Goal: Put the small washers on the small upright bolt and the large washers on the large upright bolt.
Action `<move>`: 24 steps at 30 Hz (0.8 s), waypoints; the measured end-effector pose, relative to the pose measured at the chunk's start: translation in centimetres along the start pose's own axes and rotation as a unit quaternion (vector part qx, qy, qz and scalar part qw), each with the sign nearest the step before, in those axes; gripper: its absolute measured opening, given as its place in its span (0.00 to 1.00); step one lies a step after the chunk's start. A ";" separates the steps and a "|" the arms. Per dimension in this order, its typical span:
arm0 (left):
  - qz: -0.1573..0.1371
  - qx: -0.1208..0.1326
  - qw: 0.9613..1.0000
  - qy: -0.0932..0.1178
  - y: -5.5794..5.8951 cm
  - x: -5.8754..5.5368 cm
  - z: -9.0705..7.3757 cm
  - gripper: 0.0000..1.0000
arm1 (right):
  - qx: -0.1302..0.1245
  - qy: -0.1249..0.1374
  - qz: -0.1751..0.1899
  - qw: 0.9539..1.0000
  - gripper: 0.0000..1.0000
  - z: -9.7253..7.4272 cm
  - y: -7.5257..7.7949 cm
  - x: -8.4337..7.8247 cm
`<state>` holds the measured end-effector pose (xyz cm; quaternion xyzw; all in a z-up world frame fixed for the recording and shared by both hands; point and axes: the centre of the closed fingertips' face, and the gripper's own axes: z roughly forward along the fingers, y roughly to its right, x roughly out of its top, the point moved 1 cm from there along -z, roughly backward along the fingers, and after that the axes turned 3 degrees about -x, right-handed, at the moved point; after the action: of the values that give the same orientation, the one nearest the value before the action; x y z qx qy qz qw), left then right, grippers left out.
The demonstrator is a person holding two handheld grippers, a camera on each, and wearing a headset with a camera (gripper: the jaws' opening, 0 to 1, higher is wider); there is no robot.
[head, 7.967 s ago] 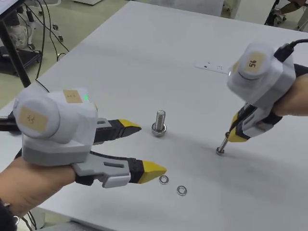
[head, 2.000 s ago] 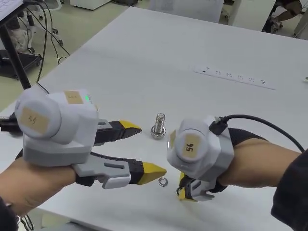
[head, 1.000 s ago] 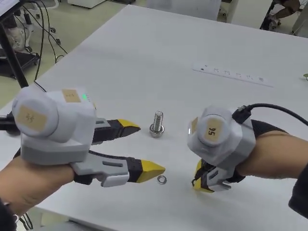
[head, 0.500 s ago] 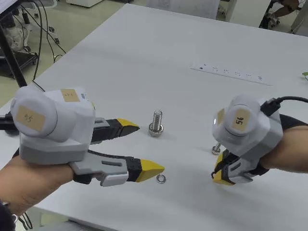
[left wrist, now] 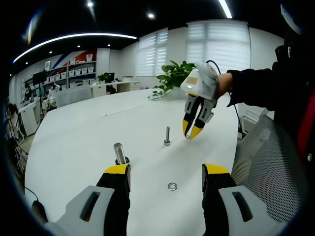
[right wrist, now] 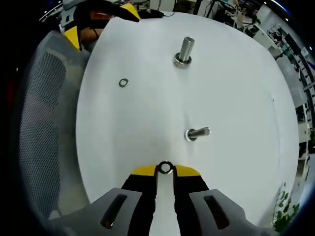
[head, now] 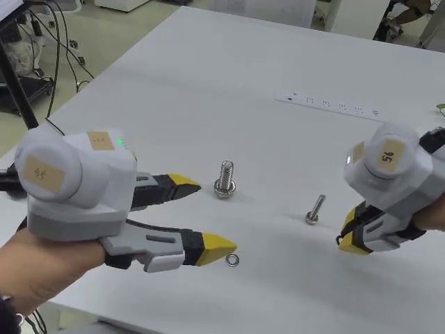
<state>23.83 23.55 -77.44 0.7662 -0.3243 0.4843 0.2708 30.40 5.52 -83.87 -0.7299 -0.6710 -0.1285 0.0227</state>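
- The left hand [head: 42, 268] held the left tool [head: 208, 216] low and nearly flat over the tabletop [head: 208, 83]. In the head view it pointed toward 3 o'clock.
- Its two jaws were spread wide apart.
- The right tool [head: 348, 236] hung at the right side of the head view. It was tipped downward, with its yellow tips pointing toward 8 o'clock.
- In the right gripper view its jaws were pressed close together. They pinched a small washer [right wrist: 165, 168] right at the tips.
- The small bolt [head: 314, 209] stood on its head on the tabletop. It was at 9 o'clock from the right tool's tips, near them but not touching.
- In the right gripper view the small bolt sat at 1 o'clock from the pinched small washer, with bare tabletop between them.
- The large bolt [head: 225, 179] stood upright at 2 o'clock from the left tool's far tip, near it but apart.
- A loose washer [head: 232, 260] lay flat on the tabletop, just beside the left tool's near tip at 5 o'clock.
- In the left gripper view the loose washer lay between the two spread jaws, just past their tips.
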 end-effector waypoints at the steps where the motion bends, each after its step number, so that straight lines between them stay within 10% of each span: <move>1: 0.000 0.000 1.000 0.000 0.0 0.0 0.0 0.58 | -0.001 0.001 0.001 1.000 0.13 -0.2 0.1 0.0; 24: 0.000 0.000 1.000 0.001 -0.1 0.0 -0.1 0.57 | -0.033 0.035 -0.023 0.999 0.13 -4.0 3.3 3.9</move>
<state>23.84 23.68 -77.39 0.7654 -0.3242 0.4852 0.2714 33.25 8.17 -78.74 -0.7098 -0.6816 -0.1766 0.0185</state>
